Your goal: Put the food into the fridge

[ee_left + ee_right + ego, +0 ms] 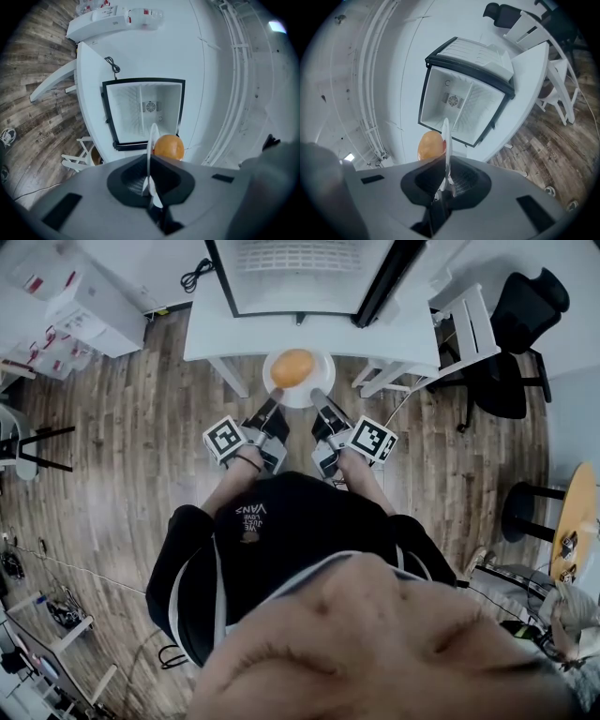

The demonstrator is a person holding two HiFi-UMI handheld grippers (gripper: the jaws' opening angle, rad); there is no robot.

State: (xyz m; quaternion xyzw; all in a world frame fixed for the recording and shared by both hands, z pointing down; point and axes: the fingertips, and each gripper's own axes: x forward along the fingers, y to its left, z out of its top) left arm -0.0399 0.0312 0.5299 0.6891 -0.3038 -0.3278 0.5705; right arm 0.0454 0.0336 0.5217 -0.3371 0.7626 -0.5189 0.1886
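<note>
A white plate (319,390) carries a round orange food item (292,367) in front of the open small fridge (300,277). My left gripper (273,397) is shut on the plate's left rim and my right gripper (321,397) is shut on its right rim. In the left gripper view the plate (153,138) shows edge-on between the jaws of the left gripper (151,185), with the orange food (168,147) to its right and the fridge (143,112) beyond. In the right gripper view the plate (446,136) runs into the right gripper (446,180), the food (430,145) to its left, the fridge (464,105) ahead, empty inside.
The fridge stands on a white table (211,334) with its door (384,282) swung open to the right. A white chair (469,329) and a black office chair (520,324) stand at the right. White boxes (84,306) lie at the left on the wooden floor.
</note>
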